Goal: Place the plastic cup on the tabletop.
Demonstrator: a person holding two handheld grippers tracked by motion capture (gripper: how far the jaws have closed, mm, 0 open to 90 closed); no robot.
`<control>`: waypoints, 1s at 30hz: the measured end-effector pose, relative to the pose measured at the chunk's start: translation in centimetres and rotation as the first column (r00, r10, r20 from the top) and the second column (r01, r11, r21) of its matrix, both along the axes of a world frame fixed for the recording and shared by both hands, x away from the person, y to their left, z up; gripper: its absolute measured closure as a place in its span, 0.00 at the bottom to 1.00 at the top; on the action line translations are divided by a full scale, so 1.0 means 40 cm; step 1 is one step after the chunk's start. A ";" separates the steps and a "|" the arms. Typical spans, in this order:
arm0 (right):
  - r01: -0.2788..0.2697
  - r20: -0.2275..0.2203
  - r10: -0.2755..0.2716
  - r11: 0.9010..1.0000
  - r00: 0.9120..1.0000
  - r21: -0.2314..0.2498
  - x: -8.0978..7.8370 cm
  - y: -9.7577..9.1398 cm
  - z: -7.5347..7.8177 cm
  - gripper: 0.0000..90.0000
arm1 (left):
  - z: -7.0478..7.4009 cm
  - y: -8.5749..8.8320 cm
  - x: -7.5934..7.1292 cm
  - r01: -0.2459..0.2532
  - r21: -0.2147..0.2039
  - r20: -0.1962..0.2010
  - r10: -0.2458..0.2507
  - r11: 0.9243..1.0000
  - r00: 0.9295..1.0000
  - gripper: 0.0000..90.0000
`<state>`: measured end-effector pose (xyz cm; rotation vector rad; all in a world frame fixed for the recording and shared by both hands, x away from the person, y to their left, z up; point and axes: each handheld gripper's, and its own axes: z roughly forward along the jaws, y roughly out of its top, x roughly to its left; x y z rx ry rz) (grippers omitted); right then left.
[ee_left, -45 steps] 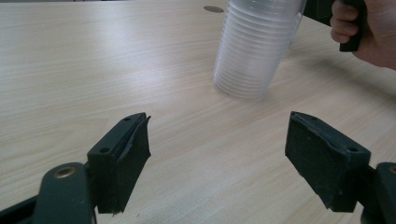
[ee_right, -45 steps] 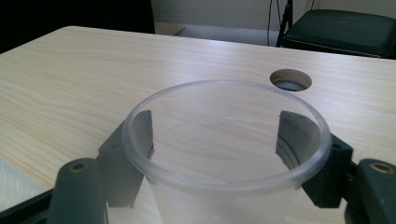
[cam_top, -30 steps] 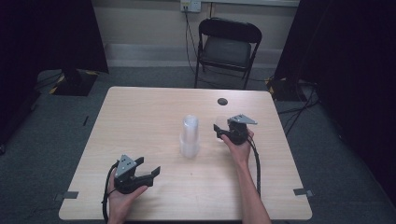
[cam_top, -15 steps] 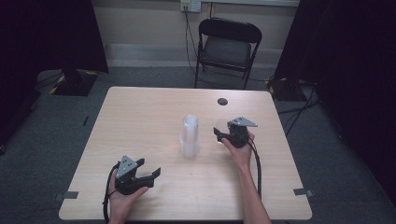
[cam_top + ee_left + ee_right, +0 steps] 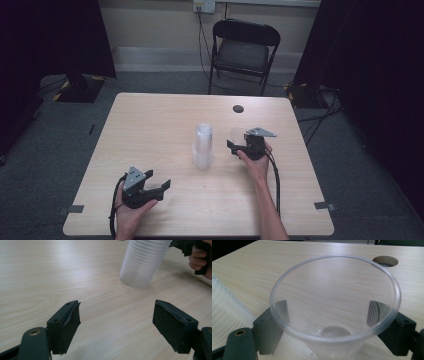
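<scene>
- High view: my left gripper (image 5: 161, 186) sits lower left on the pale wooden table (image 5: 150, 130), jaws apart with nothing in them. My right gripper (image 5: 233, 145) is right of centre, its jaws having just been opening, with 1 clear plastic cup (image 5: 236, 134) between them. The stack of clear plastic cups (image 5: 203, 146) stands upside down at centre.
- Left gripper view: the stack (image 5: 143, 262) is upper right, well beyond my spread jaws.
- Right gripper view: the single cup (image 5: 334, 307) stands upright mid-frame, jaws flanking it; I cannot tell whether the pads press.
</scene>
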<state>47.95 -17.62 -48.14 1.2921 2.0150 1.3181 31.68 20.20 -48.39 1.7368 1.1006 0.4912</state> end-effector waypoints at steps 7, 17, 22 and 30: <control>0.010 -0.014 -0.010 1.000 1.000 0.012 -0.015 -0.014 -0.008 0.16 | 0.003 0.001 0.004 -0.003 -0.001 0.007 0.003 1.000 1.000 0.24; 0.015 -0.015 -0.015 1.000 1.000 0.003 -0.052 -0.023 -0.003 0.15 | 0.010 0.001 0.007 -0.003 0.004 0.018 0.003 1.000 1.000 0.24; 0.023 -0.007 -0.024 1.000 1.000 -0.001 -0.067 -0.027 0.005 0.16 | 0.010 0.003 0.010 -0.011 0.005 0.019 0.011 1.000 1.000 0.24; 0.026 -0.003 -0.026 1.000 1.000 0.009 -0.094 -0.040 0.010 0.16 | 0.011 0.007 0.013 -0.023 0.000 0.021 0.023 1.000 1.000 0.24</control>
